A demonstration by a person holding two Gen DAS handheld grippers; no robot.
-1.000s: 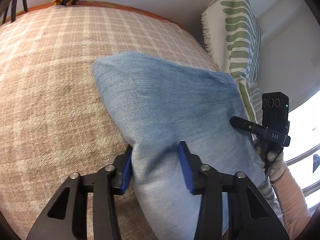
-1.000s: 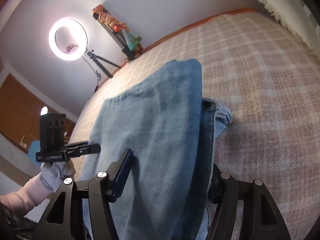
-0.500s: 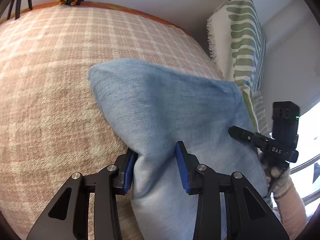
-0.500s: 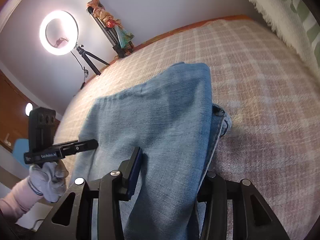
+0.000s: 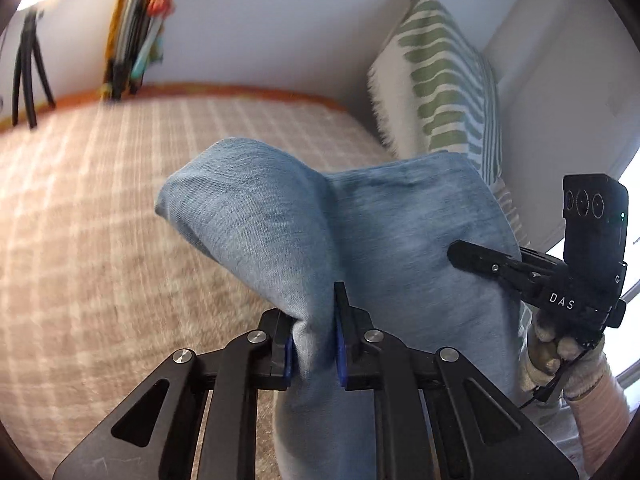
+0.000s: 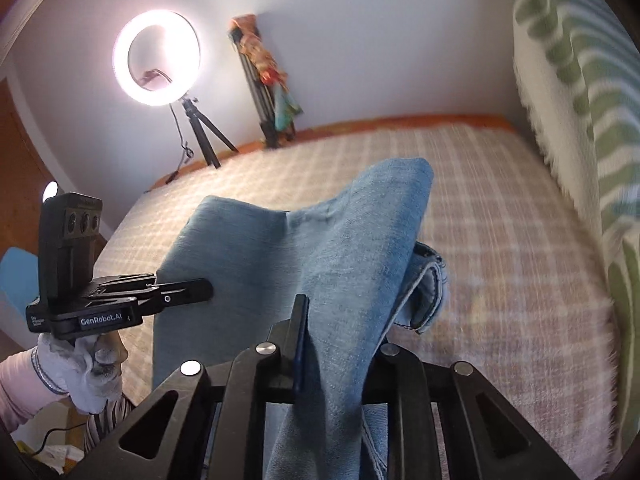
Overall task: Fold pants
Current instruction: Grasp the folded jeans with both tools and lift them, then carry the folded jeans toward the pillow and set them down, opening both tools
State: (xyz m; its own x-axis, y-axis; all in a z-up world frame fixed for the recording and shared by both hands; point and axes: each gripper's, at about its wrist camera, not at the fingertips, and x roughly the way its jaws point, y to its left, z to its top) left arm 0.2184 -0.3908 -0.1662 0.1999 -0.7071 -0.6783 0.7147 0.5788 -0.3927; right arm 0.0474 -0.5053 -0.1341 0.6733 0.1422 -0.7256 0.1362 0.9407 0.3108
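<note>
Seen from the left wrist, the left gripper [image 5: 314, 330], a black two-finger tool with blue pads, has its jaws nearly together after just closing, and a bunched fold of the faded light-blue denim pants [image 5: 360, 240] is pinched between them. The cloth rises from the grip into a rounded hump and spreads away over the bed with its pink-and-cream checked blanket [image 5: 88, 208]. To the right the right gripper [image 5: 454, 250] presses its dark fingertips into the same denim, held by a hand in a pale knit glove [image 5: 560, 356]. A cream cushion with green stripes [image 5: 440, 76] leans against the wall behind. From the right wrist, the right gripper [image 6: 340, 332] also has its jaws drawn in close, having just been closing, with a thick fold of the pants [image 6: 320, 248] clamped between them and hiding the far finger. The denim lifts off the blanket [image 6: 500, 232] in a peak, its hem edge curling at the right. At the left the left gripper [image 6: 206, 292] meets the edge of the cloth, held in a white gloved hand [image 6: 80, 368]. A lit ring light on a black tripod [image 6: 158, 58] stands by the wall beyond the bed.
</note>
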